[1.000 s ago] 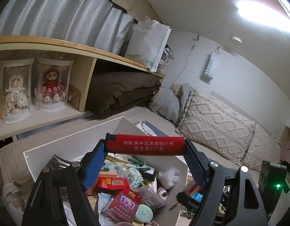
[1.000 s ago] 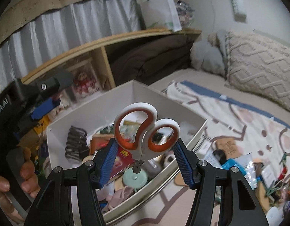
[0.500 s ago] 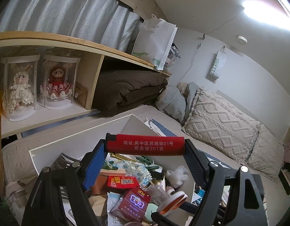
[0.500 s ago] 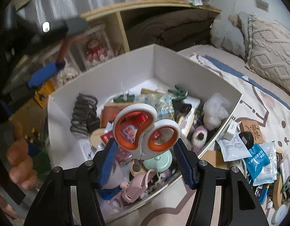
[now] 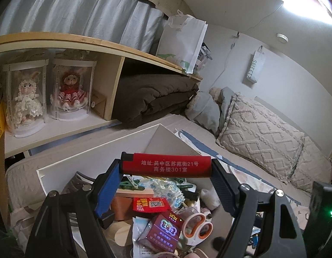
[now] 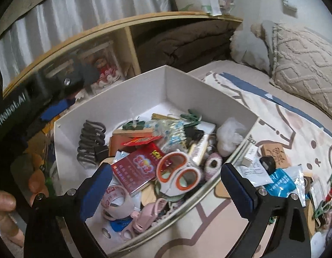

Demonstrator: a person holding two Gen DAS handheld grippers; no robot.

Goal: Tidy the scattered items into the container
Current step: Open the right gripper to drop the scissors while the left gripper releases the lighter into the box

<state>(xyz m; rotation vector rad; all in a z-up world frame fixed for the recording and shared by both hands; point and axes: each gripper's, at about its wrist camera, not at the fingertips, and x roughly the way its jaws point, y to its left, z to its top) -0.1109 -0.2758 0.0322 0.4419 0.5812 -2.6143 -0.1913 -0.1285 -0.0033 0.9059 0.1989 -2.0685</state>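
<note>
My right hand-held gripper [image 6: 166, 195] is opening, scissors [image 6: 179, 175] dropped in the box [image 6: 144, 90]; my left hand-held gripper [image 5: 166, 185] grips a red lighter [image 5: 166, 165]; packets [image 6: 278, 180] at right remain on the bed [image 6: 241, 215].

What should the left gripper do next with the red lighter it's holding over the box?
Probably open and drop it: the left gripper grips the red lighter above the white box, while the scissors already lie inside, clear of the opening right gripper.

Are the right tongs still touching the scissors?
Apart. The right wrist view shows the right tongs opening wide, with the scissors lying loose in the box.
</note>
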